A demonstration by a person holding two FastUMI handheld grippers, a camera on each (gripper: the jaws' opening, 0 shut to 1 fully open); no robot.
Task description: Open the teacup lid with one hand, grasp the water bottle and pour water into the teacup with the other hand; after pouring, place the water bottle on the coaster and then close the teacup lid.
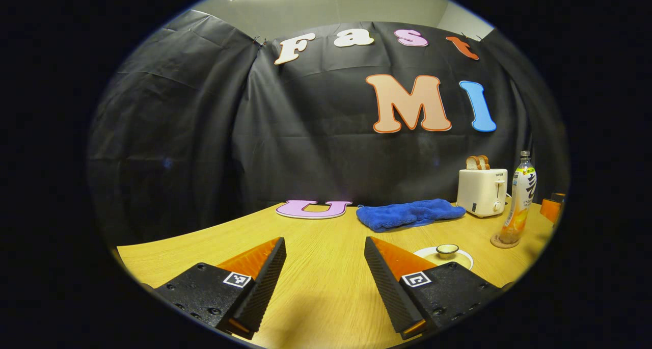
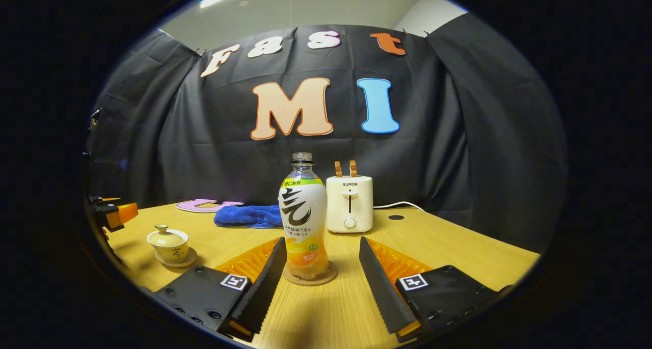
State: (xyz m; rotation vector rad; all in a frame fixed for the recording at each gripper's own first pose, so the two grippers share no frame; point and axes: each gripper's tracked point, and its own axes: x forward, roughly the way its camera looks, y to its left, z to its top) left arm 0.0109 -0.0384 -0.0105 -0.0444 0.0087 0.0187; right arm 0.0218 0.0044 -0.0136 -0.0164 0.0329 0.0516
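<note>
A lidded cream teacup on its saucer stands at the table's left in the right gripper view. In the left gripper view the teacup shows just beyond my left gripper's right finger. The water bottle stands upright on a round cork coaster, straight ahead between the spread fingers of my open right gripper. The bottle and coaster sit at the far right in the left gripper view. My left gripper is open over bare table, with nothing between its fingers; the left gripper also appears at the left edge.
A white toaster with two bread slices stands behind the bottle, its cord running right. A blue cloth lies at the back of the wooden table. A dark round hole marks the tabletop right of the toaster.
</note>
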